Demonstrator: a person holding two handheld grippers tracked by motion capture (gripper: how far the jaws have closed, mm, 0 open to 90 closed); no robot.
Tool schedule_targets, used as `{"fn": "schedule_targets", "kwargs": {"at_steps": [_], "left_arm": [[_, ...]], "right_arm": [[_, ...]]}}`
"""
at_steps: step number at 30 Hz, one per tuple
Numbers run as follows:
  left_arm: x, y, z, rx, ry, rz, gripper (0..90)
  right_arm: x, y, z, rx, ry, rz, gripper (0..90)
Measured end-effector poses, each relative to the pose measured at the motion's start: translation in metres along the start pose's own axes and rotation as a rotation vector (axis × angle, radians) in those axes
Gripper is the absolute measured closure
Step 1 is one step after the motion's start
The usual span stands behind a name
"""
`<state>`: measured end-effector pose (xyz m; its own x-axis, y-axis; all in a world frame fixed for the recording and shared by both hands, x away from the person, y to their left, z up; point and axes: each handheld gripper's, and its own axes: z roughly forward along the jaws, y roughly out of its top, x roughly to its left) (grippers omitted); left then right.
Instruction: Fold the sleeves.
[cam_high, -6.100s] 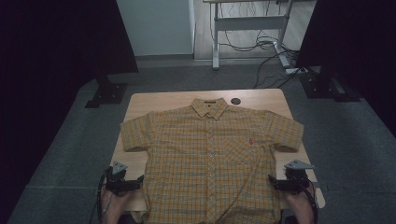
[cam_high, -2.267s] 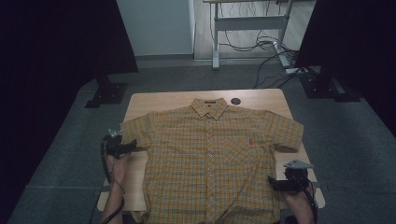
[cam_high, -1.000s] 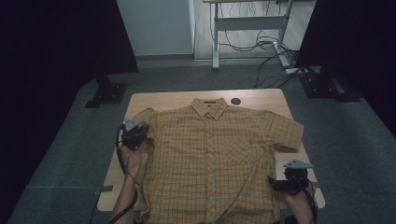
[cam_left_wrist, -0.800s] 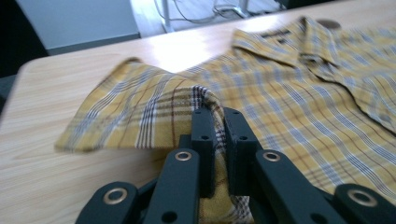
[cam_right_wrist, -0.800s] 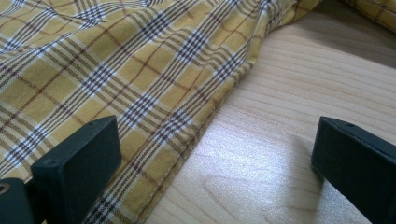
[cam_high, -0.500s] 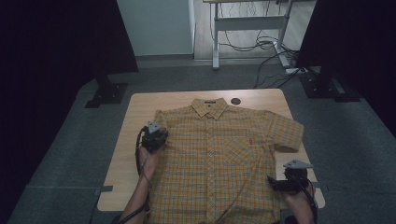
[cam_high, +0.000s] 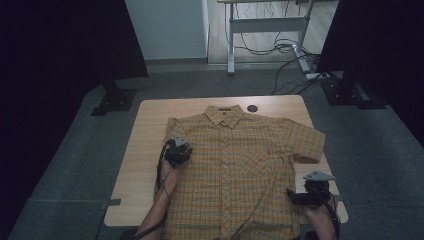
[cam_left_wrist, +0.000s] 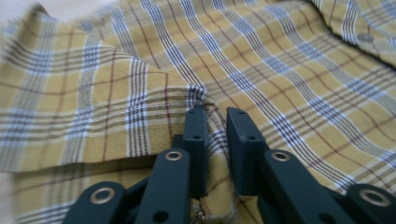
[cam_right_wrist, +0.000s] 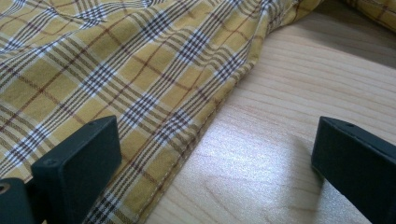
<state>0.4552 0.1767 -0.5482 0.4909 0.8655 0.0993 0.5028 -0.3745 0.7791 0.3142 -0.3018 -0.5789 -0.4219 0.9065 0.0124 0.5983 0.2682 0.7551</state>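
- Since the earlier high-view frames the left gripper (cam_high: 176, 150) has travelled from the shirt's near-left hem corner up along the left edge and then inward over the cloth, carrying the left sleeve with it; that sleeve now lies folded onto the shirt (cam_high: 240, 170) body instead of spread out over the table (cam_high: 145, 150).
- Right gripper (cam_high: 309, 195) has kept its place beside the shirt's near-right edge throughout.
- Shirt: yellow plaid, short-sleeved, lying front-up and buttoned on the table, collar (cam_high: 225, 114) at the far side, hem toward the person. Right sleeve (cam_high: 305, 142) is spread flat, reaching toward the right rim of the table.
- Left gripper, left gripper view: jaws stand a narrow gap apart, with a pinched ridge of shirt cloth (cam_left_wrist: 212, 126) running between the two pads (cam_left_wrist: 195, 135). Jaws have just been opening; the pads look slackened on the fold rather than pressed tight.
- Folded sleeve layer (cam_left_wrist: 84, 107) lies left of those jaws, its edge resting over the shirt body.
- Right gripper, right gripper view: jaws wide apart, nothing between them but the shirt's side seam (cam_right_wrist: 196, 135) and bare table wood (cam_right_wrist: 261, 154). One pad (cam_right_wrist: 79, 158) sits above the cloth, the other above the wood.
- Small dark round disc (cam_high: 252, 108) on the table just right of the collar, clear of the shirt.
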Motion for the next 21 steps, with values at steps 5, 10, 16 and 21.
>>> {"fn": "schedule_targets", "kwargs": {"at_steps": [5,10,16,21], "left_arm": [[0.006,0.004,-0.007,0.011,-0.057,-0.027,60.3],[0.016,0.016,-0.033,-0.05,-0.033,-0.029,42.7],[0.046,0.027,-0.054,-0.123,0.06,-0.1,31.8],[0.062,0.024,-0.05,-0.116,0.122,-0.143,30.9]], "right_arm": [[0.0,0.0,0.0,0.0,0.001,-0.001,1.1],[0.0,0.0,0.0,0.0,0.001,-0.001,1.1],[0.0,0.0,0.0,0.0,0.001,-0.001,1.1],[0.0,0.0,0.0,0.0,0.001,-0.001,1.1]]}}
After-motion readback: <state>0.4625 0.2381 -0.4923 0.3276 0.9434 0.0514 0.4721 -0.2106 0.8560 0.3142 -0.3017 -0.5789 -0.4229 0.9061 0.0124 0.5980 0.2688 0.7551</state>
